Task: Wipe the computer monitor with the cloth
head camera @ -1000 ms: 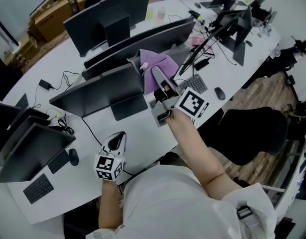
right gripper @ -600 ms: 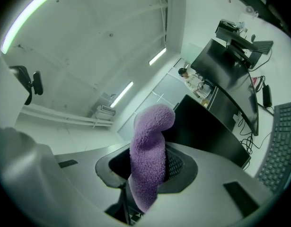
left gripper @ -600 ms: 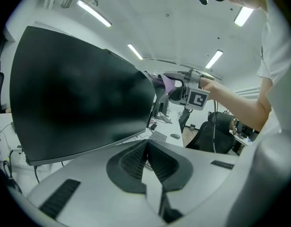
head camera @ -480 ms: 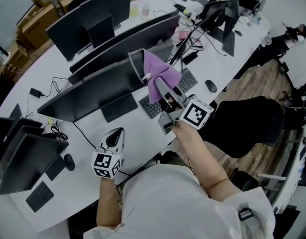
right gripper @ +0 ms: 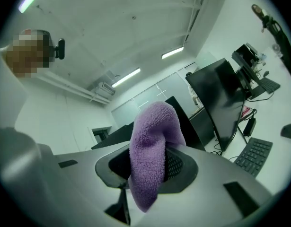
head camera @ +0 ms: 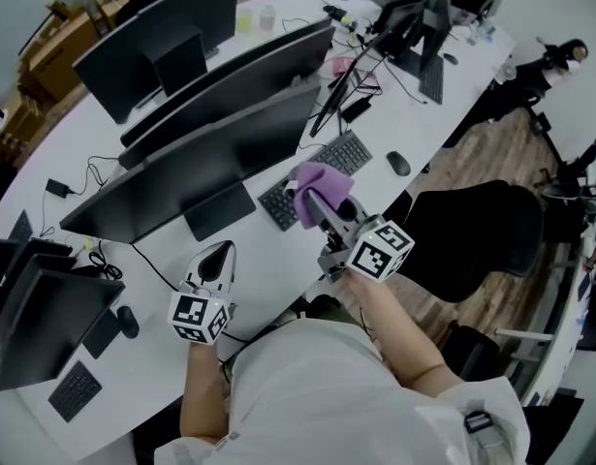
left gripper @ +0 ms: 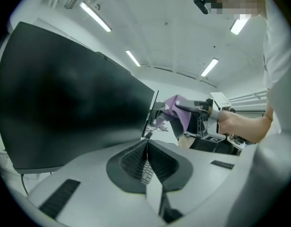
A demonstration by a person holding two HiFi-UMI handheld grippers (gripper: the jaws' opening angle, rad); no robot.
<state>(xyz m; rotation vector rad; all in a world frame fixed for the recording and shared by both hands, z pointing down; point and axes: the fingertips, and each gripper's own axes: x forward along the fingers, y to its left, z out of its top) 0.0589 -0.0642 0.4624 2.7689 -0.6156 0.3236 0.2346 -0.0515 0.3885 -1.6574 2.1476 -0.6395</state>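
In the head view, the purple cloth (head camera: 320, 184) was seen bunched at the tip of the right gripper (head camera: 315, 200). It sat at frame centre, above the keyboard (head camera: 348, 152) and apart from the monitor (head camera: 196, 168) at upper left. The left gripper (head camera: 220, 258) was held low over the desk (head camera: 278, 264), lower left of centre.

In the left gripper view, its jaws were seen pressed together on nothing. The monitor's dark screen (left gripper: 74, 93) filled the left half, and the cloth (left gripper: 179, 111) was seen right of centre, just past the screen's edge.

In the right gripper view, the jaws were clamped on a fold of the cloth (right gripper: 149, 150), which stood up and drooped at centre. The cloth was judged soft, light and limp. It was thought best gripped by a bunched fold with a pad left proud of the tips.
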